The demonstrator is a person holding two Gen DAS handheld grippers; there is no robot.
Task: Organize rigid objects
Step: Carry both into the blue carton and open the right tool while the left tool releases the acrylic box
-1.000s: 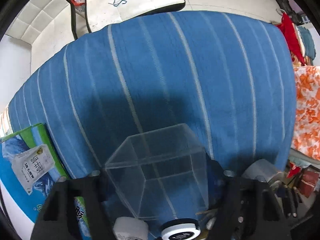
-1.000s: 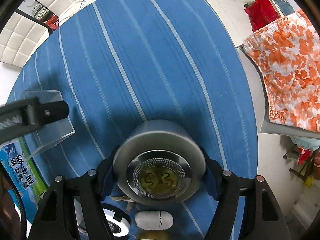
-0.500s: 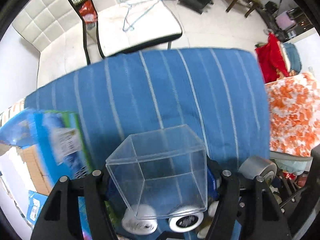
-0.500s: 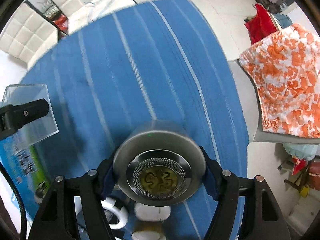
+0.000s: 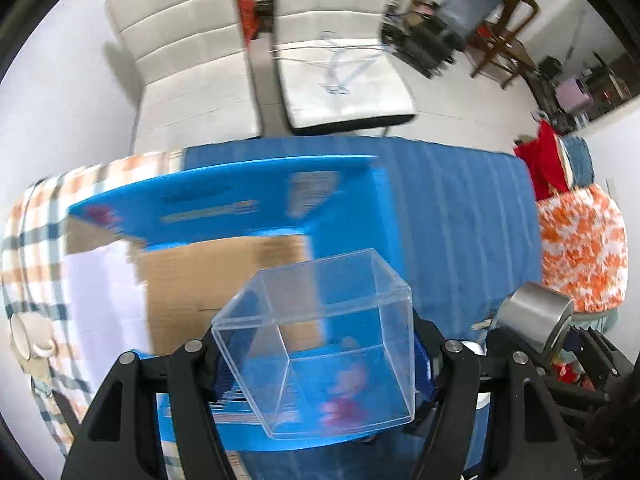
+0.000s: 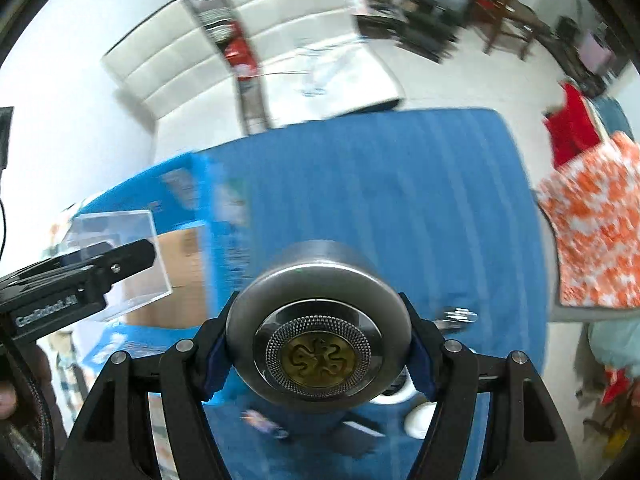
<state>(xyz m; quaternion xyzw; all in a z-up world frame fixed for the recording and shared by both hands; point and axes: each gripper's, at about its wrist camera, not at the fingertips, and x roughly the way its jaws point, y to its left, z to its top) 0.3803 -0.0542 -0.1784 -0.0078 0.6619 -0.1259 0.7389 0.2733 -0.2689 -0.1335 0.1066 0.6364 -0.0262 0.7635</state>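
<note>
We hold clear plastic box (image 5: 320,344) clamped in left tongs (image 5: 320,360), above open blue carton (image 5: 224,216). Right tongs (image 6: 320,344) clamped on metal tin (image 6: 320,336), over blue-striped desk (image 6: 400,184). Our risk: smooth box walls slipping from pads, or clipping carton flap.

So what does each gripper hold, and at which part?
The left gripper holds a clear plastic box by opposite side walls; the right gripper holds a metal cylinder by its curved sides.
</note>
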